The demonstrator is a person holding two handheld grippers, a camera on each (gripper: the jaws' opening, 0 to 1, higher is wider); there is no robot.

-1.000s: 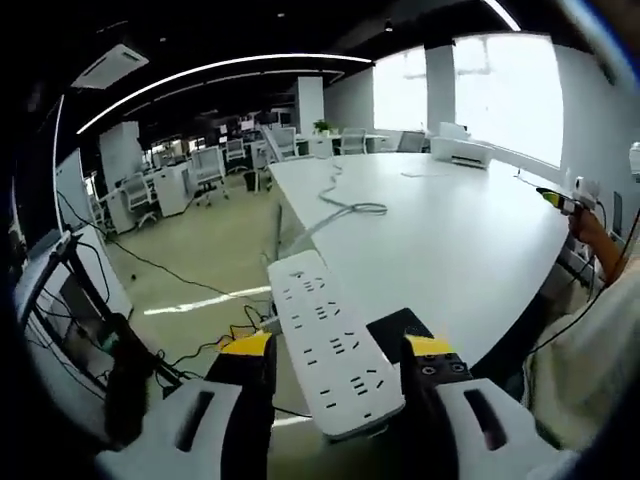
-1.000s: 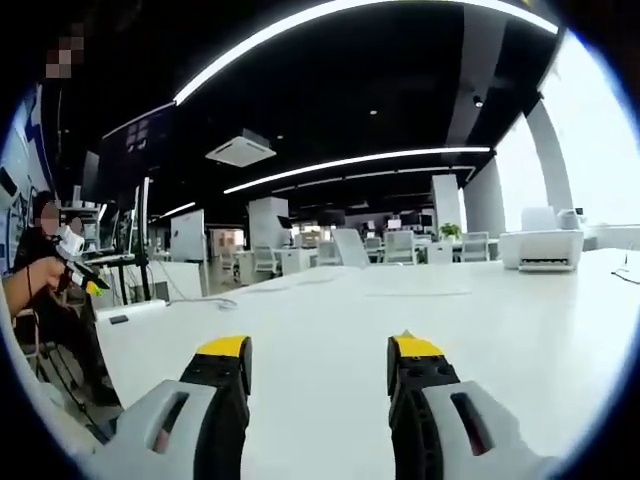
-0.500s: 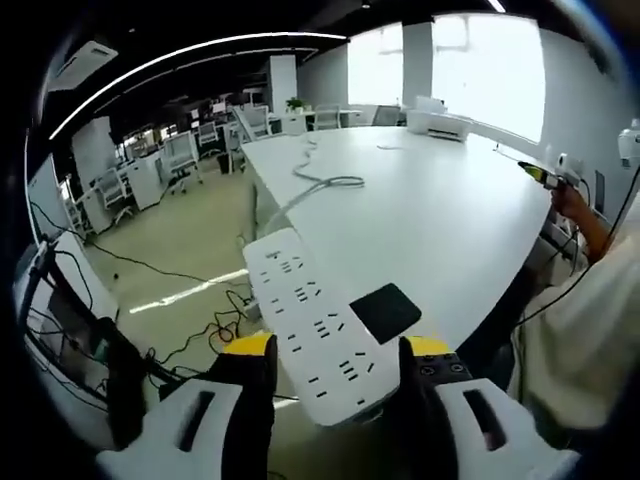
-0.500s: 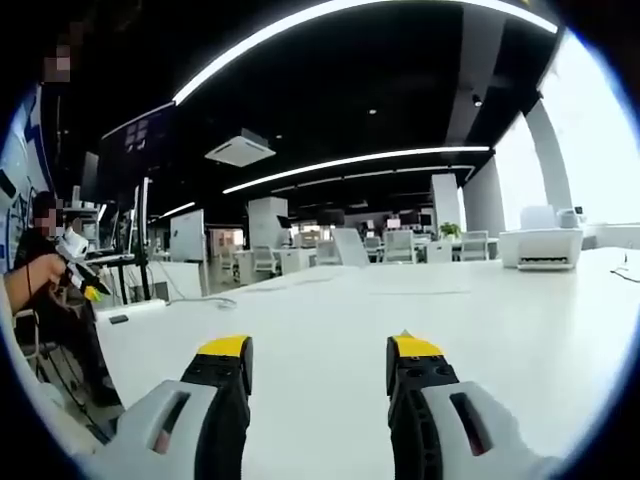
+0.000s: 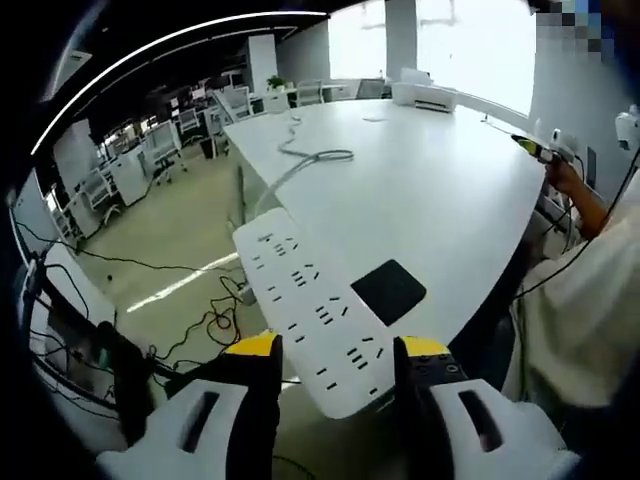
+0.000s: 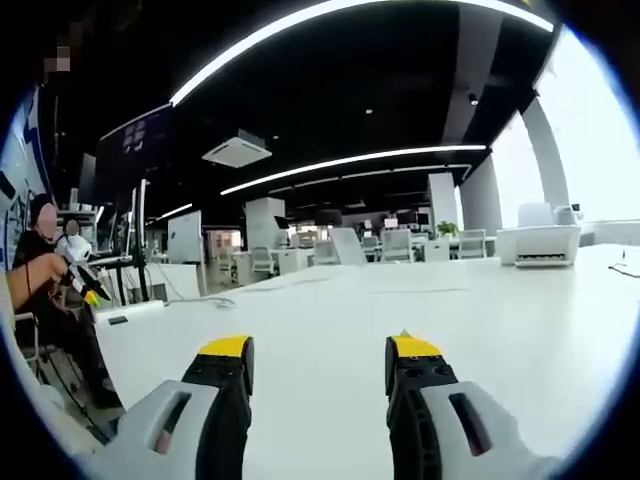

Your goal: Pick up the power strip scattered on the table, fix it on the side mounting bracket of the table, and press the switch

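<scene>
While the white tabletop (image 5: 440, 200) spreads ahead of both pairs of jaws, the left gripper (image 5: 335, 355) clamps the white power strip (image 5: 315, 315), which reaches forward past a black pad (image 5: 388, 291); the right gripper (image 6: 318, 358) stands wide, holding nothing.

Left gripper (image 5: 338, 352) grips power strip (image 5: 308, 305) beside table (image 5: 430, 205).

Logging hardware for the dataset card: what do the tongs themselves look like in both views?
Same build on both. The left tongs and right tongs each have two jaws with light grey moulded bodies, each body with a dark oblong slot, running into black jaw sections capped in yellow at the tips. The right-hand jaw of each pair shows small screw holes in its black section. No cables or printed markings are visible on them.
</scene>
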